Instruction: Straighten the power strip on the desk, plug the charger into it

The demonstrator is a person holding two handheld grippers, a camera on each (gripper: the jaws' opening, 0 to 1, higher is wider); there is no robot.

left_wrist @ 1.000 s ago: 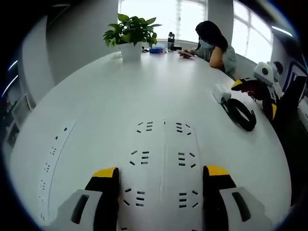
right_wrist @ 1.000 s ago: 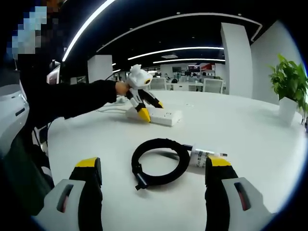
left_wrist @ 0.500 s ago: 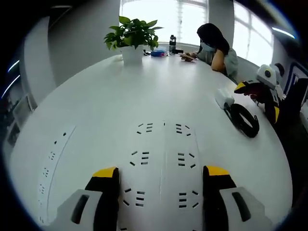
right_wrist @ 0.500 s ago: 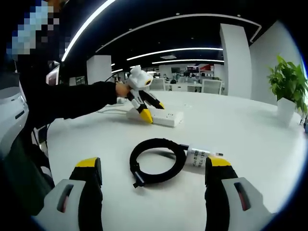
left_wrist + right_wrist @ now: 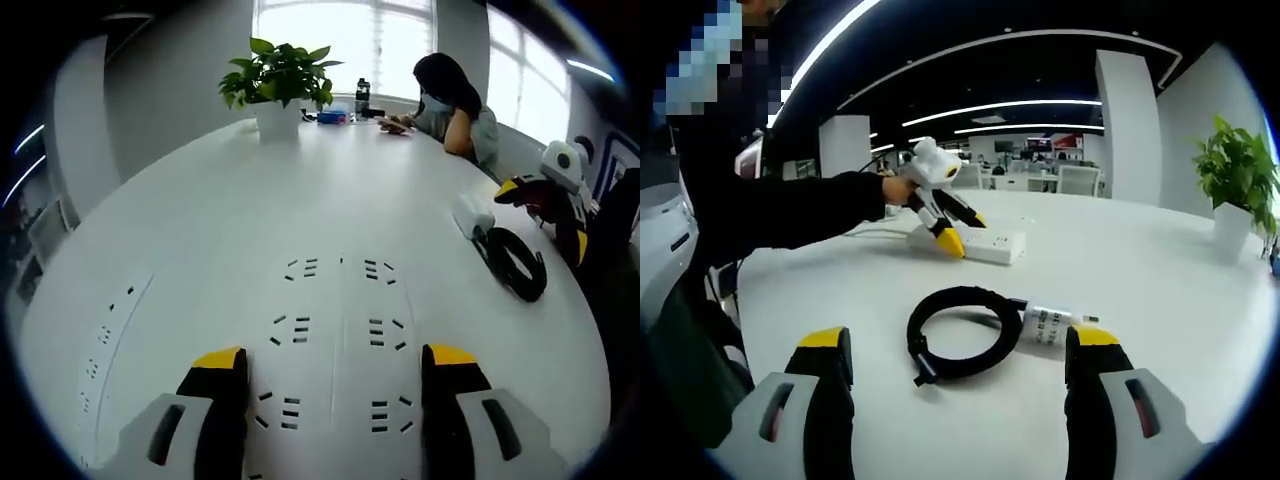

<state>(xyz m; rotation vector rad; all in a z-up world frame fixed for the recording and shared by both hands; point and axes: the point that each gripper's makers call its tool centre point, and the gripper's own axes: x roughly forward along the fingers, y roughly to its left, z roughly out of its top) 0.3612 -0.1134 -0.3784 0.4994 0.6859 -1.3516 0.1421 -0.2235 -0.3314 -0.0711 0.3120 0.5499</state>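
A wide white power strip [image 5: 338, 335] with two rows of sockets lies on the white table, running away between my left gripper's [image 5: 335, 357] jaws. The jaws press its two long sides, so the gripper is shut on it. The right gripper view shows the same left gripper [image 5: 965, 230] tilted down over the power strip [image 5: 990, 244], held by a dark sleeve [image 5: 790, 210]. The charger is a white brick [image 5: 1050, 325] with a coiled black cable [image 5: 960, 335], lying just ahead of my open right gripper [image 5: 957, 338]. In the left gripper view, the right gripper [image 5: 545, 213] hovers beside the cable coil [image 5: 515, 262] and the brick [image 5: 472, 213].
A second flat white socket strip [image 5: 108, 335] lies at the left of the table. A potted plant [image 5: 280, 85] stands at the far end, with a seated person [image 5: 450, 105] and small items beside it. The plant [image 5: 1238, 185] also stands at the right in the right gripper view.
The left gripper has shifted the power strip a little to the right in the right gripper view. The strip stays fixed between its jaws. The right gripper has drifted slightly over the charger.
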